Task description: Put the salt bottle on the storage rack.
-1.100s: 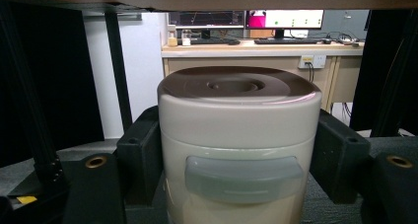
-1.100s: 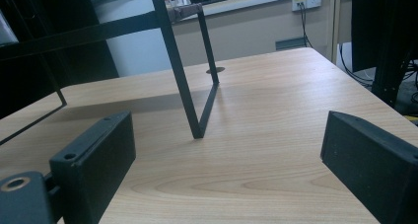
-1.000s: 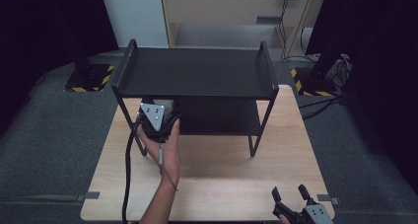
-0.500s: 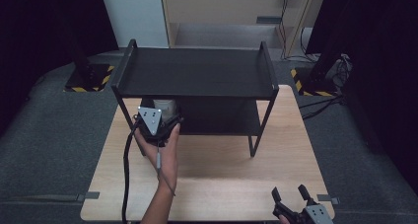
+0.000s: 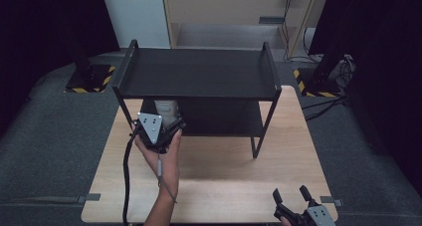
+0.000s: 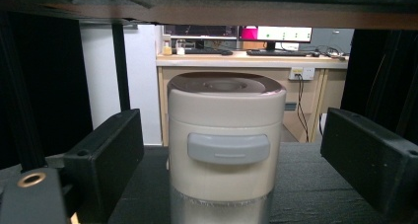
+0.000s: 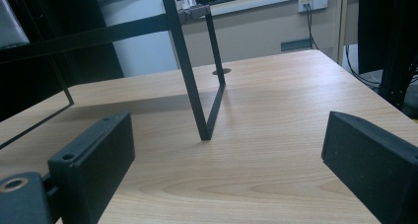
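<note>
Under the black shelf (image 5: pixel 199 74), left gripper (image 6: pixel 231 150) jaws gape around a smooth cream canister (image 6: pixel 226 145); right gripper (image 7: pixel 226 160) agape.

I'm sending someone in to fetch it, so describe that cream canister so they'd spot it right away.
Find the black two-tier shelf on the wooden table. On its lower tier, at the left end, stands the cream canister, between the open jaws of the left hand-held gripper. It is a squat cylinder with a grey latch on its front.

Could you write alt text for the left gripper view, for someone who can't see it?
A cream canister with a grey latch stands on a black shelf, between the left gripper's two open black jaws, which do not touch it. Behind is a wooden desk with monitors.
</note>
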`<state>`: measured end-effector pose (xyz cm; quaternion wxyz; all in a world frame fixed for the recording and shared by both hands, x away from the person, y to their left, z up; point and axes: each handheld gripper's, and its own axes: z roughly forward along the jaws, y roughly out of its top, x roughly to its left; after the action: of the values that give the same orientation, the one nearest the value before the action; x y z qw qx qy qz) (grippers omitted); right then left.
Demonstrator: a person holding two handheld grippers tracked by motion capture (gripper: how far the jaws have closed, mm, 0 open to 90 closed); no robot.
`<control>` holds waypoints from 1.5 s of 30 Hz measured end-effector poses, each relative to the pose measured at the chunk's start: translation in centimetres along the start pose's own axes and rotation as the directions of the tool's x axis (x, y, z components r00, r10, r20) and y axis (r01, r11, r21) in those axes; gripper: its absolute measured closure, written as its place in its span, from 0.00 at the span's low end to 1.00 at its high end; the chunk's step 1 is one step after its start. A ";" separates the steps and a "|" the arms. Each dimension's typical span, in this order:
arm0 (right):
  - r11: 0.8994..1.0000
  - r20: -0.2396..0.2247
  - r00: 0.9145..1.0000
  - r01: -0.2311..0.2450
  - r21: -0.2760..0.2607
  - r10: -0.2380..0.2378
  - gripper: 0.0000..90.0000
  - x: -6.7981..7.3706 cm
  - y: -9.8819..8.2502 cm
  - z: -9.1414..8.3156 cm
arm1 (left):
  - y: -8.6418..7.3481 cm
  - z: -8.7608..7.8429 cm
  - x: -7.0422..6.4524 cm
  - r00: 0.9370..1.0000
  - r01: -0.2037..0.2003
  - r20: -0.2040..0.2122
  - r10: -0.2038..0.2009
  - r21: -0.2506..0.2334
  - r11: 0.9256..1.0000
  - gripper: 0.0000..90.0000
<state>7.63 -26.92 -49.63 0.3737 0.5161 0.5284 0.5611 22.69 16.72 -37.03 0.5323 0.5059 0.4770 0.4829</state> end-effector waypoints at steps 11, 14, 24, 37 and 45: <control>1.000 -0.006 1.000 0.000 -0.005 0.000 0.06 0.2 0.0 0.0 | -0.6 -1.8 -0.1 1.000 0.009 -0.010 -0.009 -0.012 1.000 0.08; 1.000 -0.011 1.000 -0.001 -0.006 0.001 0.06 0.3 0.0 0.1 | -0.9 -2.5 0.0 1.000 0.008 0.000 -0.008 -0.006 1.000 0.08; 1.000 -0.041 0.999 -0.003 -0.020 0.002 0.06 0.7 0.0 0.5 | -1.9 -5.2 1.0 0.998 0.026 0.048 -0.027 0.021 0.999 0.07; 1.000 -0.054 0.999 0.001 -0.016 -0.002 0.06 1.3 -0.1 0.5 | -4.4 -9.0 2.1 0.996 0.034 0.084 -0.039 0.062 0.998 0.07; 1.000 -0.049 0.999 0.001 -0.012 -0.001 0.06 1.4 -0.1 0.4 | -6.1 -10.6 2.9 0.995 0.037 0.085 -0.044 0.078 0.996 0.07</control>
<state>7.73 -25.43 -49.53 0.3641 0.4996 0.5342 0.5766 12.52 20.33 -43.55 0.5424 0.5366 0.4816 0.4310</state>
